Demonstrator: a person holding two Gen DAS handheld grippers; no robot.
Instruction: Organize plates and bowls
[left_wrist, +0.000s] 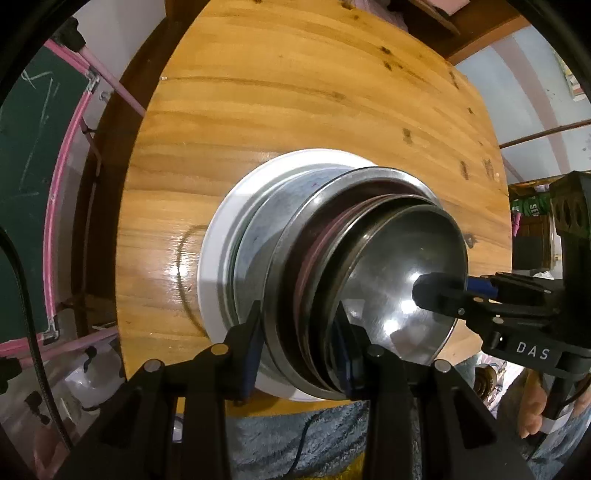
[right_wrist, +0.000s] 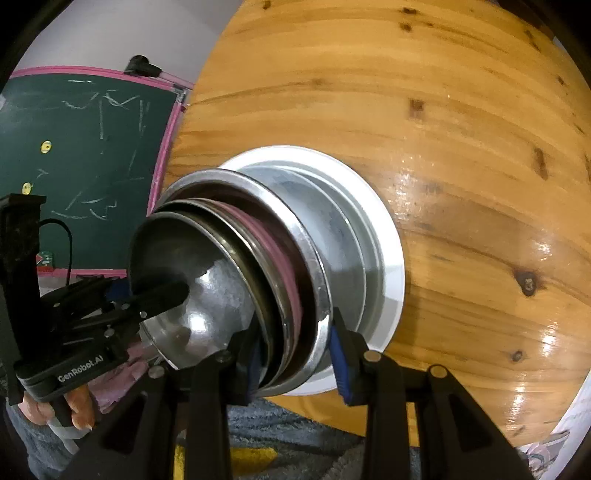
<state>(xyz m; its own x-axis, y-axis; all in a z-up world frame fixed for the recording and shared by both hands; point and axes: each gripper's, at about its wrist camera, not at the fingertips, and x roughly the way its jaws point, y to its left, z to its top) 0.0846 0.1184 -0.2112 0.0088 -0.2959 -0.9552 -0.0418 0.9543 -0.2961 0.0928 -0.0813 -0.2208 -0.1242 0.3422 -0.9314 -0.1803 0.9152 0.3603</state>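
Observation:
A stack of dishes sits near the front edge of the wooden table (left_wrist: 280, 92). A white plate (left_wrist: 218, 236) is at the bottom, a steel plate (left_wrist: 258, 225) on it, then nested steel bowls with a pink rim (left_wrist: 321, 236) between them, and a shiny steel bowl (left_wrist: 402, 266) on top. My left gripper (left_wrist: 301, 345) is shut on the near rims of the nested bowls. My right gripper (right_wrist: 295, 350) is shut on the bowl rims from the opposite side, above the white plate (right_wrist: 391, 258). Each gripper shows in the other's view, one finger inside the top bowl (right_wrist: 207, 295).
A green chalkboard (right_wrist: 88, 158) with a pink frame stands beyond the table's left edge. A grey-blue fleece cloth (left_wrist: 295, 439) lies below the table's front edge. The wooden table top (right_wrist: 461, 129) stretches away behind the stack.

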